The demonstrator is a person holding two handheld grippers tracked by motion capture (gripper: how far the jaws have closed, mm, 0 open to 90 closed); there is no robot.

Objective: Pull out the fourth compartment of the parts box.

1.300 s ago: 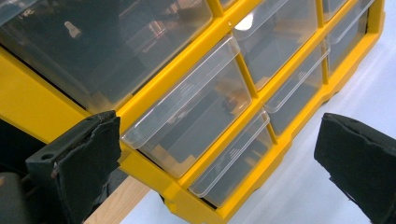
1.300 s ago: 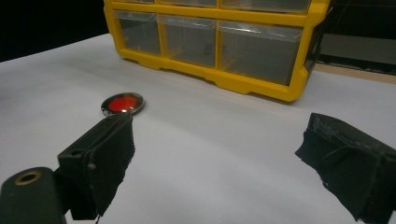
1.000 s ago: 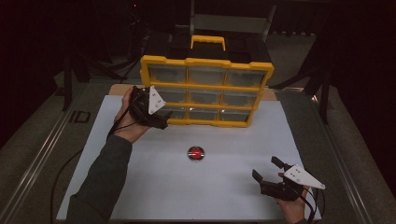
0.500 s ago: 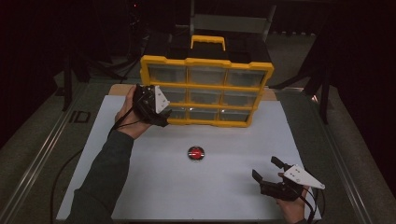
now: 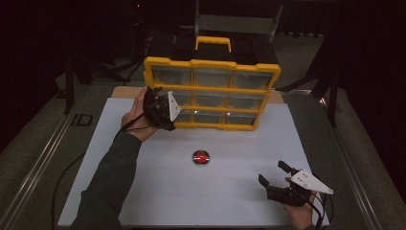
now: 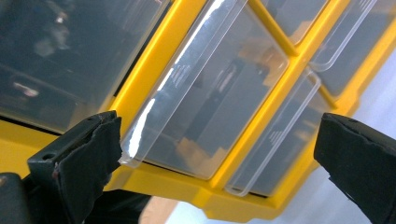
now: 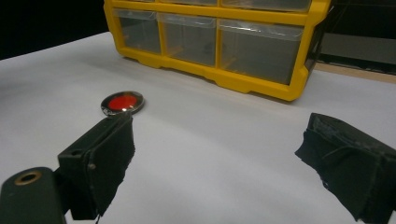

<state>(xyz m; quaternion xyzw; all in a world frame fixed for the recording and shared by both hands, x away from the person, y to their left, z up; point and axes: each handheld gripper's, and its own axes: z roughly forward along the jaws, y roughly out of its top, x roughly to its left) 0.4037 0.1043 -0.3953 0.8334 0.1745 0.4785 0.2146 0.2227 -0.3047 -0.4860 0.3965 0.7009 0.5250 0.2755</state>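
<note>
Left tool (image 6: 219, 140) astride clear drawer handle (image 6: 187, 84)

The left hand-held gripper (image 5: 165, 111) covers the organizer's (image 5: 249, 80) lower-left drawer in the high view; drawer contents (image 6: 205, 116) behind clear plastic stay indistinct.

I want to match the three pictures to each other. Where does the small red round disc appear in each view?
High view: the red disc lies on the white table sheet, centre, in front of the yellow drawer cabinet.
Left gripper view: not in it; that camera looks closely at the cabinet's clear drawers.
Right gripper view: upper left, just above the tip of the left jaw.
Shared landmark: the yellow drawer cabinet.
</note>
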